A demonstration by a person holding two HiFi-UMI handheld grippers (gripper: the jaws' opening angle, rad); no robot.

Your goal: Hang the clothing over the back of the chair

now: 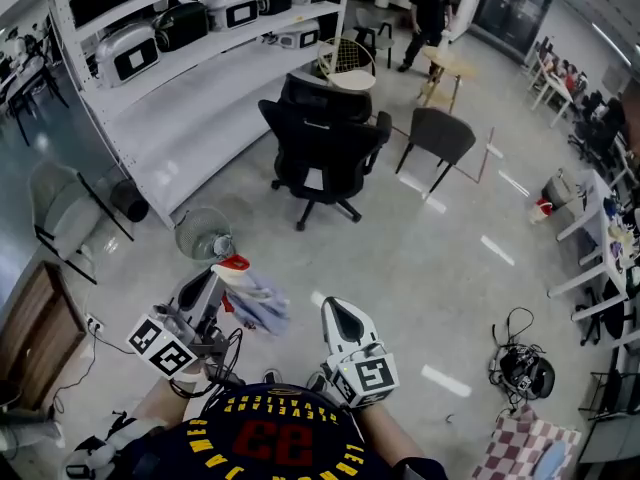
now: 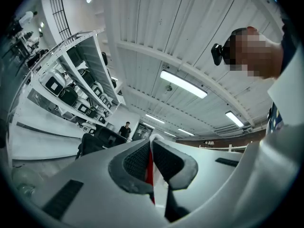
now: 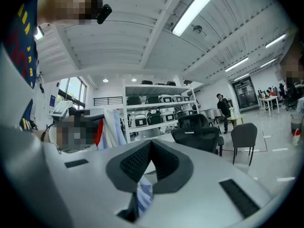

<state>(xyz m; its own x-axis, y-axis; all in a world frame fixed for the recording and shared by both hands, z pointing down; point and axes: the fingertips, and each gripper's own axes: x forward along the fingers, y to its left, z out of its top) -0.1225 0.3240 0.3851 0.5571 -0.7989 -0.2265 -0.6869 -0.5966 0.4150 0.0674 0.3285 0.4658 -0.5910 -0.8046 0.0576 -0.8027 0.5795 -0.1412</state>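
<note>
The clothing [image 1: 256,301] is a light blue and white garment with a red collar. It hangs in front of me, close to my chest. My left gripper [image 1: 222,271] is shut on its red collar [image 2: 150,167]. Level beside it, my right gripper [image 1: 337,314] is shut too, with a fold of the light blue cloth [image 3: 143,194] caught low between its jaws. The rest of the garment [image 3: 112,127] shows at the left of the right gripper view. The black office chair [image 1: 320,153] stands a few steps ahead with its back towards me, and shows in both gripper views [image 3: 202,137] [image 2: 101,140].
White shelves [image 1: 180,38] with cases run along the left. A wire bin [image 1: 203,233] stands on the floor between me and the chair. A second dark chair [image 1: 440,133], a small round table [image 1: 450,66] and a person [image 1: 428,13] are beyond. Cables [image 1: 525,368] lie at the right.
</note>
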